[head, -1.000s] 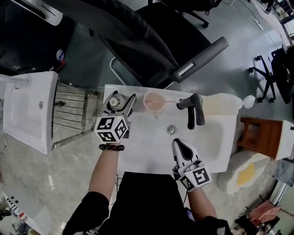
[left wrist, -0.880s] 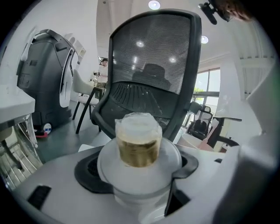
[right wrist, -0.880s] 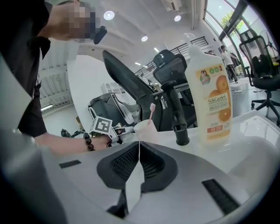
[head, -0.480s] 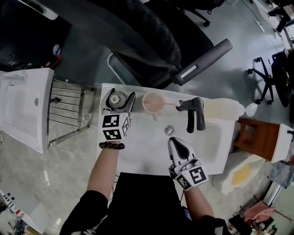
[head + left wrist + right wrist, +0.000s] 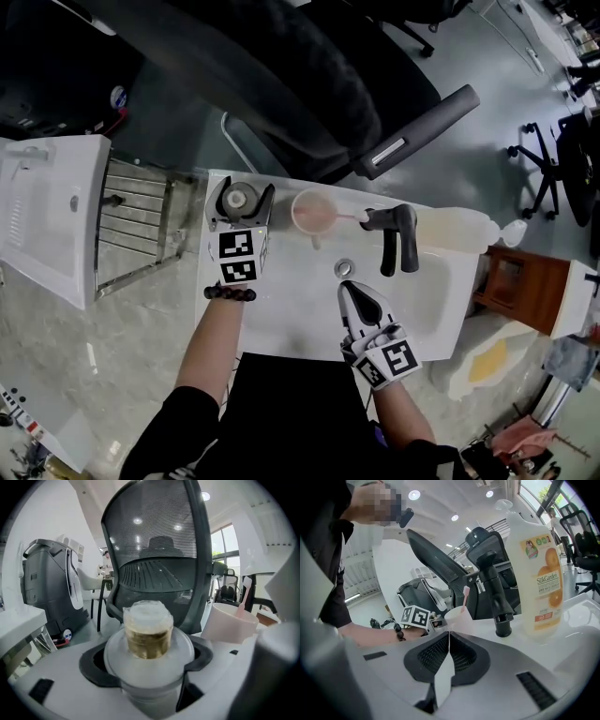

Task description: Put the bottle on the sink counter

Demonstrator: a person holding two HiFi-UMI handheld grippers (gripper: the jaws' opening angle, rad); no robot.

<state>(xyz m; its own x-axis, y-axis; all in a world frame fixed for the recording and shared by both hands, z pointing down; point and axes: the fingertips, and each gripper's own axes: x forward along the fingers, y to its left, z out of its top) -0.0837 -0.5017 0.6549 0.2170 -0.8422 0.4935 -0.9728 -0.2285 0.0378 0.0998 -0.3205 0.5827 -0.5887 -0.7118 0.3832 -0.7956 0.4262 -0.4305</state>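
A small frosted bottle (image 5: 241, 199) with a gold neck and a white cap (image 5: 147, 616) stands upright between my left gripper's (image 5: 242, 193) black jaws, which close on both sides of its shoulder. It is over the back left corner of the white sink counter (image 5: 281, 309); whether its base touches the counter is hidden. My right gripper (image 5: 359, 298) is shut and holds nothing, low over the basin's near side just in front of the drain (image 5: 344, 268). In the right gripper view its pads (image 5: 449, 641) meet in a thin line.
A pink cup (image 5: 314, 210) with a toothbrush stands right of the bottle. The black faucet (image 5: 395, 236) and a large orange-label soap bottle (image 5: 536, 569) are at the back right. An office chair (image 5: 309, 103) stands behind the counter. A metal rack (image 5: 141, 225) and another white sink (image 5: 47, 220) are to the left.
My left gripper with the bottle has edged slightly toward the counter's back left corner and squared up. The right gripper has hardly moved.
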